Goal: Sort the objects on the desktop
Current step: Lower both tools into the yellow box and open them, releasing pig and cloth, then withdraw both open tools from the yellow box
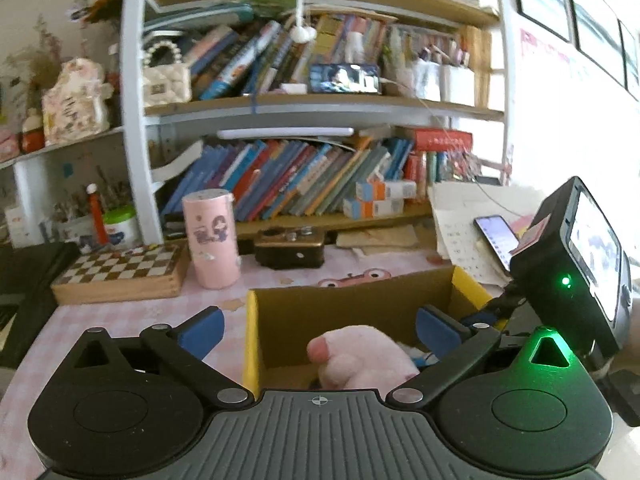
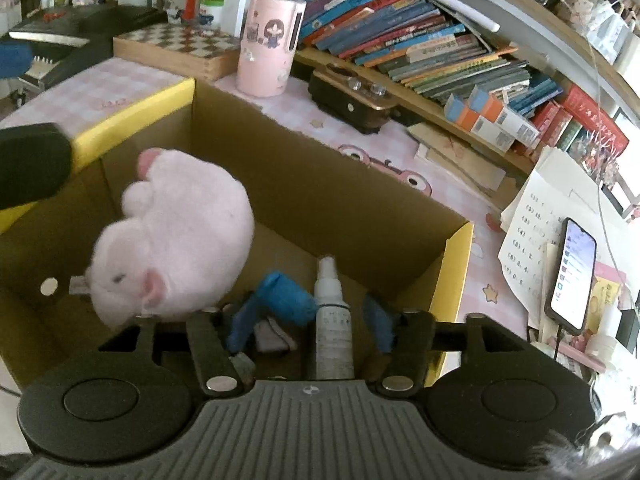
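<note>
A yellow-rimmed cardboard box (image 1: 352, 304) stands on the pink desk. A pink plush pig (image 1: 360, 356) lies inside it, also seen in the right wrist view (image 2: 176, 232). My left gripper (image 1: 318, 326) is open above the box, its blue fingers either side of the pig, not touching it. In the right wrist view the box (image 2: 320, 184) also holds a white spray bottle (image 2: 332, 316) and a blue object (image 2: 280, 296). My right gripper (image 2: 310, 320) is open over the box, fingers astride the bottle. The right gripper's body (image 1: 576, 264) shows at the right of the left view.
A pink cylinder (image 1: 212, 236), a checkered wooden box (image 1: 120, 268) and a dark brown box (image 1: 290, 248) stand behind the box. A phone (image 2: 572, 276) lies on papers at the right. Bookshelves fill the back. A dark keyboard (image 2: 48, 52) is at the left.
</note>
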The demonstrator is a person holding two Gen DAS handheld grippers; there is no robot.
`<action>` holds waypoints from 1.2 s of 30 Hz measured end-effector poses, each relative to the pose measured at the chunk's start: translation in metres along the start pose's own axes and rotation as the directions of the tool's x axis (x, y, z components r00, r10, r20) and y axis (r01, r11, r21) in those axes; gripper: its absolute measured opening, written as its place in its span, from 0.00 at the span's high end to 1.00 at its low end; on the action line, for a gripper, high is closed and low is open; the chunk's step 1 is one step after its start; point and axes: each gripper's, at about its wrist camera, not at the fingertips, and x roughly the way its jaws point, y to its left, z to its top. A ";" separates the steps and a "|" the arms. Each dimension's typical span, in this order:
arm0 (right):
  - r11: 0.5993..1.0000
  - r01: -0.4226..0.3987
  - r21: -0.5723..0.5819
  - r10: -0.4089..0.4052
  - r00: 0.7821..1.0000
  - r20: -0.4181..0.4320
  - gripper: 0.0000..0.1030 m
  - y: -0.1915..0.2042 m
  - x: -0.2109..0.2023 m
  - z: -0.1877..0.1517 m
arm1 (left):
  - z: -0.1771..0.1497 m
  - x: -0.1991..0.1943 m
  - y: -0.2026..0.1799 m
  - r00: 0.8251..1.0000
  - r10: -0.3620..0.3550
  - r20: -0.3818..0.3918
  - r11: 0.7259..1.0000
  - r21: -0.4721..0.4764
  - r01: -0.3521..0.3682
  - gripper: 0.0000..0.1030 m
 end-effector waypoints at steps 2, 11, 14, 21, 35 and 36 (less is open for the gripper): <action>1.000 0.000 0.021 -0.001 1.000 0.020 0.38 -0.001 -0.005 -0.001 | -0.001 -0.009 0.006 1.000 0.021 0.004 1.000 -0.014 -0.021 0.00; 0.981 0.036 0.192 -0.064 0.988 0.143 0.28 -0.005 -0.057 -0.012 | -0.012 -0.045 0.041 0.988 0.155 -0.003 0.987 -0.031 -0.155 0.00; 0.965 0.054 0.257 -0.103 0.978 0.180 0.24 -0.001 -0.077 -0.020 | -0.017 -0.059 0.053 0.981 0.194 -0.007 0.980 -0.052 -0.194 0.00; 0.920 0.061 0.388 -0.158 0.962 0.222 0.20 0.023 -0.115 -0.041 | -0.035 -0.091 0.071 0.972 0.236 -0.020 0.968 -0.078 -0.237 0.00; 0.876 0.055 0.479 -0.170 0.965 0.200 0.14 0.131 -0.157 -0.092 | -0.087 -0.159 0.089 0.964 0.254 -0.082 0.964 -0.057 -0.259 0.00; 0.874 0.055 0.483 -0.170 0.965 0.199 0.13 0.137 -0.160 -0.095 | -0.090 -0.163 0.091 0.964 0.253 -0.086 0.964 -0.058 -0.259 0.00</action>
